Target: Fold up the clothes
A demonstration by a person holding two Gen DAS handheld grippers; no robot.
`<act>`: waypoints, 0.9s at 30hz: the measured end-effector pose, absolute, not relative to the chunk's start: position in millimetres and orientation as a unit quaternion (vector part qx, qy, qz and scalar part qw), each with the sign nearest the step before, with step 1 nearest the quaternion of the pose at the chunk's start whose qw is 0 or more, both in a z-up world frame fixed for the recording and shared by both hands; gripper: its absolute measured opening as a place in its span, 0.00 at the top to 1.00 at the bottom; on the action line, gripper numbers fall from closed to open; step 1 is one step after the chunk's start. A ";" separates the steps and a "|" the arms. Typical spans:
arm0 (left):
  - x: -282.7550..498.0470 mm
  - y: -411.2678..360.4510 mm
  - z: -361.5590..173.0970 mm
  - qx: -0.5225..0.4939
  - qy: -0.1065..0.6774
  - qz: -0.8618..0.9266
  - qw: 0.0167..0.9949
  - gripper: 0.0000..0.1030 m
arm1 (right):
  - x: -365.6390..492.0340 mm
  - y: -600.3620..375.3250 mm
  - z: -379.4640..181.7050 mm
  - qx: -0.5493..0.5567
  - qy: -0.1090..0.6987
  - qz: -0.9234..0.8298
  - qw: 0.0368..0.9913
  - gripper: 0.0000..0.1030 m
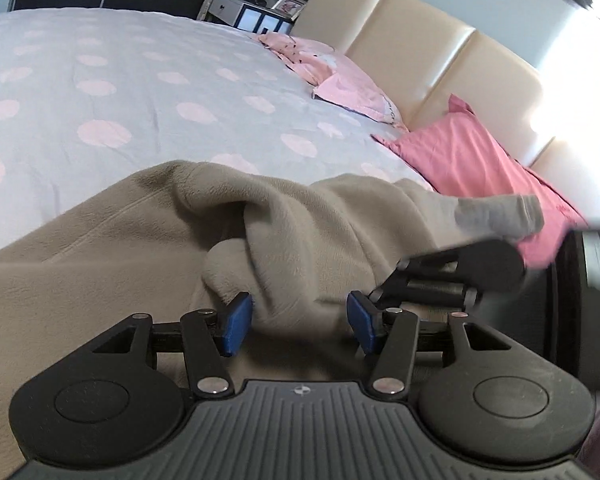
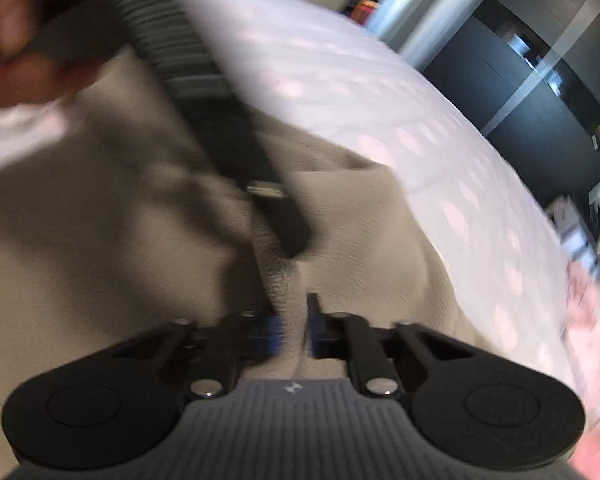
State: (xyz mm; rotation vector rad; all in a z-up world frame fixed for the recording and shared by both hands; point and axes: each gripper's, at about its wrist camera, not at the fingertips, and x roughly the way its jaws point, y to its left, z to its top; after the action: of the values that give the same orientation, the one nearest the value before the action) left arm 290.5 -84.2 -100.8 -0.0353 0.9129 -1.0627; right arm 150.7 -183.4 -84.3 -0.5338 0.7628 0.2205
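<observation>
Beige fleece garment (image 1: 300, 220) shows no readable label, perhaps through blur.

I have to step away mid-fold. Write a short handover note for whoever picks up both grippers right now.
Left gripper: jaws part open around a bunched ridge of the beige fleece garment; pads not clearly pressing.
Right gripper: shut on a thin fold of the same fleece, close beside the left one.
Garment: rumpled at the near edge of the bed, on the polka-dot duvet; a grey cuff trails toward the pink pillow.
Done: nothing tidy yet.
Left: spread it flat, then fold.
</observation>
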 end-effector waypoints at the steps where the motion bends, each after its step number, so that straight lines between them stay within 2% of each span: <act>1: 292.6 -79.6 -101.9 -0.020 0.424 -0.485 0.764 0.49 | 149.7 -190.2 -80.6 -0.240 0.366 0.101 0.893 0.90; 5: 311.2 -66.1 -112.6 -0.073 0.464 -0.465 0.750 0.47 | 144.0 -206.5 -70.6 -0.198 0.359 0.094 0.907 0.90; 13: 347.2 -74.7 -144.8 -0.227 0.537 -0.455 0.673 0.47 | 136.4 -203.7 -75.6 -0.196 0.362 0.117 0.904 0.90; 27: 346.0 -72.1 -134.1 -0.201 0.525 -0.436 0.703 0.44 | 122.6 -195.7 -100.4 -0.232 0.382 0.153 0.881 0.90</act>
State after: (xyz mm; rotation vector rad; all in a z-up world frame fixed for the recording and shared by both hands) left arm 346.0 -72.1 -134.1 -0.4474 1.1669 -0.9696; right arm 122.6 -195.7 -100.4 -0.4839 0.7947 0.3188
